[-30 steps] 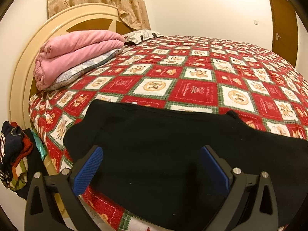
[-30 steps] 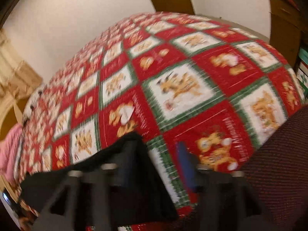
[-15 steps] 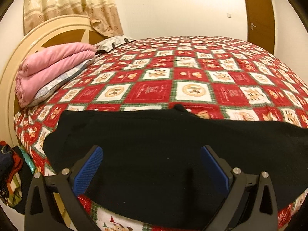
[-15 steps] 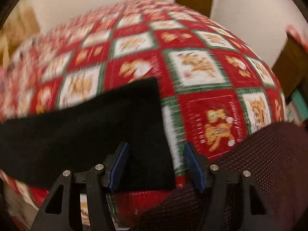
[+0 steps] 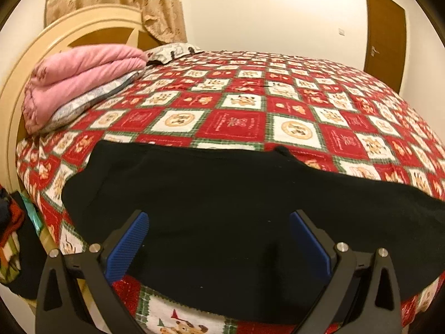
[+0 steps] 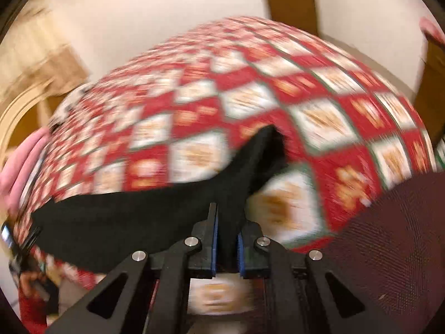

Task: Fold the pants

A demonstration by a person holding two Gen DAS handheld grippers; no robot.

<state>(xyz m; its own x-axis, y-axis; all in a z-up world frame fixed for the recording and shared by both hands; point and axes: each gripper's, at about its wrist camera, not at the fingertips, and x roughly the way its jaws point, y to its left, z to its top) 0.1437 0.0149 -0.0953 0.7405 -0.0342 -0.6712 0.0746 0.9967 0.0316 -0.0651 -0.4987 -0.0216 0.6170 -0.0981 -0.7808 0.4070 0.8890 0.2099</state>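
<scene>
Black pants (image 5: 222, 208) flat on quilt (image 5: 236, 122) — leg end pinched in right gripper (image 6: 226, 246), left gripper (image 5: 219, 239) wide apart above them

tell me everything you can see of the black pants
The black pants are plain, matte soft fabric, lying spread across the near edge of the red patchwork bedspread. The right gripper is shut on one end, lifting it off the bed. The left gripper is open above them.
</scene>
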